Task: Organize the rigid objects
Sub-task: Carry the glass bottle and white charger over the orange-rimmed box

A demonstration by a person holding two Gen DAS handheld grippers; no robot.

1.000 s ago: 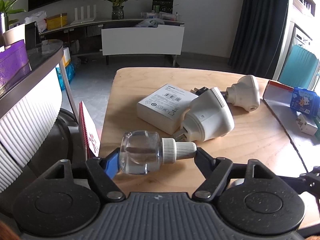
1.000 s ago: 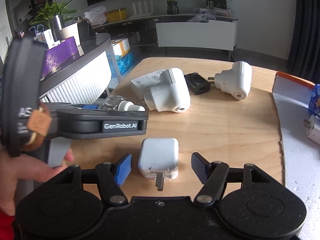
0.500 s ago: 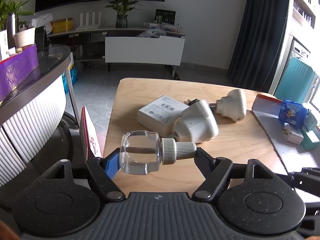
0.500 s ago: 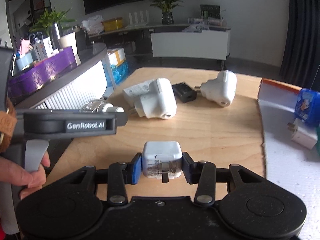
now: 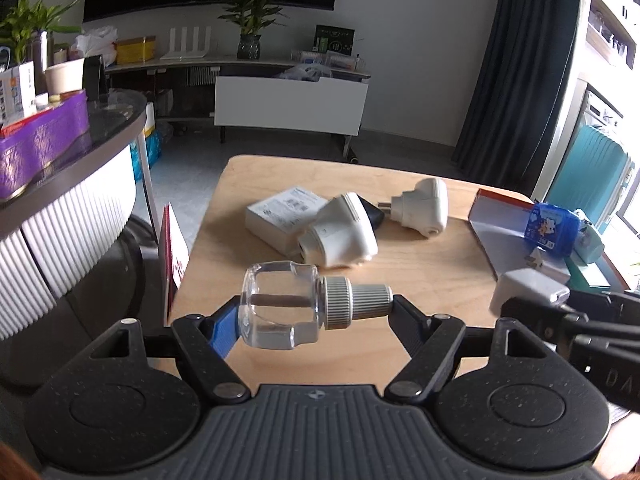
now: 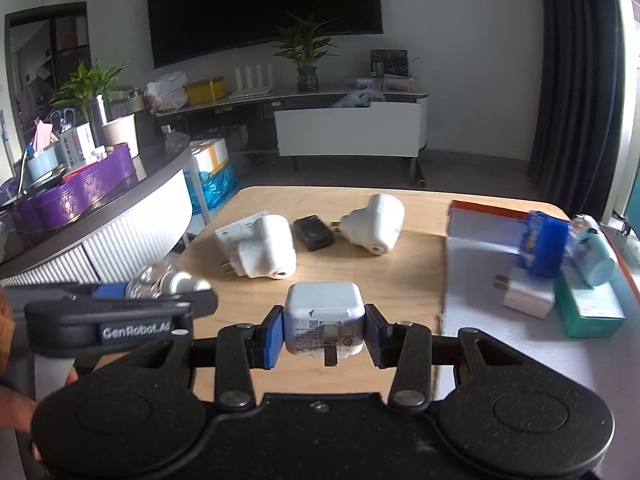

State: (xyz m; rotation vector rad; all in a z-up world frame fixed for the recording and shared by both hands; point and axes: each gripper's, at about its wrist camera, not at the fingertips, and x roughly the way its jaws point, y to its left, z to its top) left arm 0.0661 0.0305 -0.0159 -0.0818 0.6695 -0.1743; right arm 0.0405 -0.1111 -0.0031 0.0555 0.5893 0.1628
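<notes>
My left gripper (image 5: 314, 316) is shut on a clear glass bottle (image 5: 280, 304) with a ribbed white cap, held sideways above the wooden table (image 5: 420, 272). My right gripper (image 6: 324, 330) is shut on a white square charger (image 6: 324, 320), lifted off the table with its prongs toward the camera. The same charger (image 5: 528, 290) shows at the right of the left wrist view. Two white plug-in vaporizers (image 6: 264, 252) (image 6: 376, 224), a black adapter (image 6: 314, 232) and a flat white box (image 5: 286, 216) lie on the far half of the table.
An open tray with an orange rim (image 6: 472, 256) at the right holds a blue packet (image 6: 544, 240), a white charger (image 6: 528, 292), a teal box (image 6: 588, 308) and a light-blue bottle (image 6: 596, 260). A curved counter (image 6: 120, 224) stands to the left. A hand (image 6: 12, 396) grips the left tool.
My right gripper closed on the white charger and lifted it from the table. Both grippers rose and drew back with their loads; the bottle stayed held.
</notes>
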